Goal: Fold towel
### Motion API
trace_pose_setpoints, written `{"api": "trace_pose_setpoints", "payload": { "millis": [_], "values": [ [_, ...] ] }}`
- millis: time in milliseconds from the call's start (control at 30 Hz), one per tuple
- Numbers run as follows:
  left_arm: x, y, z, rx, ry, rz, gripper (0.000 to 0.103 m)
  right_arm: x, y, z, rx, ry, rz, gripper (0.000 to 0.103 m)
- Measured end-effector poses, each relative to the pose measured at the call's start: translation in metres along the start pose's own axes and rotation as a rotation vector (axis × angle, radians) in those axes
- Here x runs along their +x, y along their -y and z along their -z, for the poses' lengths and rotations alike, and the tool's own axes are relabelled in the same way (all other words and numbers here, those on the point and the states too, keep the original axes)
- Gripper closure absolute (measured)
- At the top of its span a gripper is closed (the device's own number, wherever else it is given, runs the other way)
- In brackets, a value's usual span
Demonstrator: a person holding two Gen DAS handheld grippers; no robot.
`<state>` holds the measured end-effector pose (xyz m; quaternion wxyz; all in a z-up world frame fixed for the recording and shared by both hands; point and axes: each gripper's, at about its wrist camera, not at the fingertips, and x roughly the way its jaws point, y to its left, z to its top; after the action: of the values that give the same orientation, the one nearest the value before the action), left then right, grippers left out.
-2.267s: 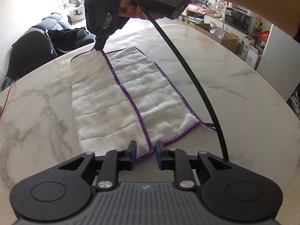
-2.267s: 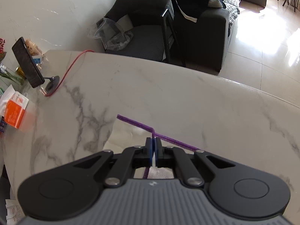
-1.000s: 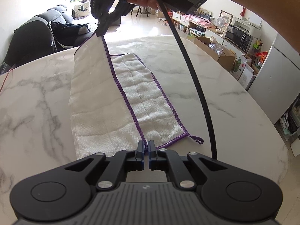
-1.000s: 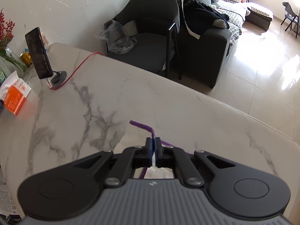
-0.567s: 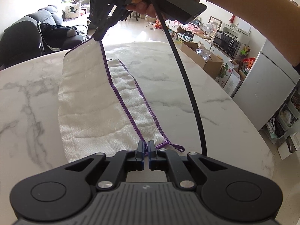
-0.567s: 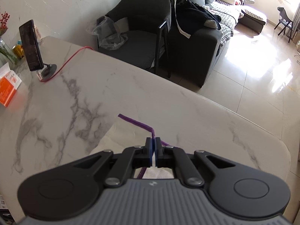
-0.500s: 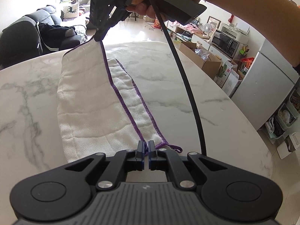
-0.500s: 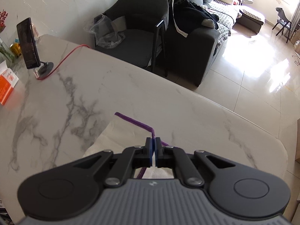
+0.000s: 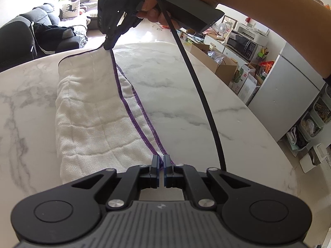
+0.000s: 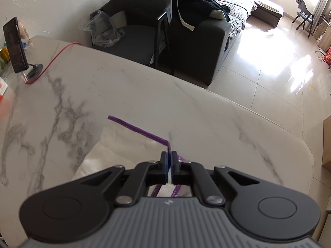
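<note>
The left gripper is pinching the near corner of the white towel with purple stitched edges, its fingers squeezed tight on the cloth. Far ahead of those fingers, the right gripper is pinching the other corner of the same edge and holding it a little above the white marble table. The top flap is hanging between the two grippers, almost over the bottom layer's purple edge. If one gripper is letting go too early or pulling sideways, the flap may be landing crooked. Pinching only the thin hem could let it slip out.
</note>
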<state>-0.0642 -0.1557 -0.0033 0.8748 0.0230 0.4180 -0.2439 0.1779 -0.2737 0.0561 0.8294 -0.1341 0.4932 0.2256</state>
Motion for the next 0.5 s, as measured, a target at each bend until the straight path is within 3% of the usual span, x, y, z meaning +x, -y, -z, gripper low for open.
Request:
{"api": "trace_pose_setpoints", "payload": {
  "millis": [500],
  "values": [
    [0.0043,-0.0021,-0.0005,-0.009,-0.021,0.005,0.1,0.0044,0.0035,0.0032,0.006,-0.006,0.001,0.1]
  ]
}}
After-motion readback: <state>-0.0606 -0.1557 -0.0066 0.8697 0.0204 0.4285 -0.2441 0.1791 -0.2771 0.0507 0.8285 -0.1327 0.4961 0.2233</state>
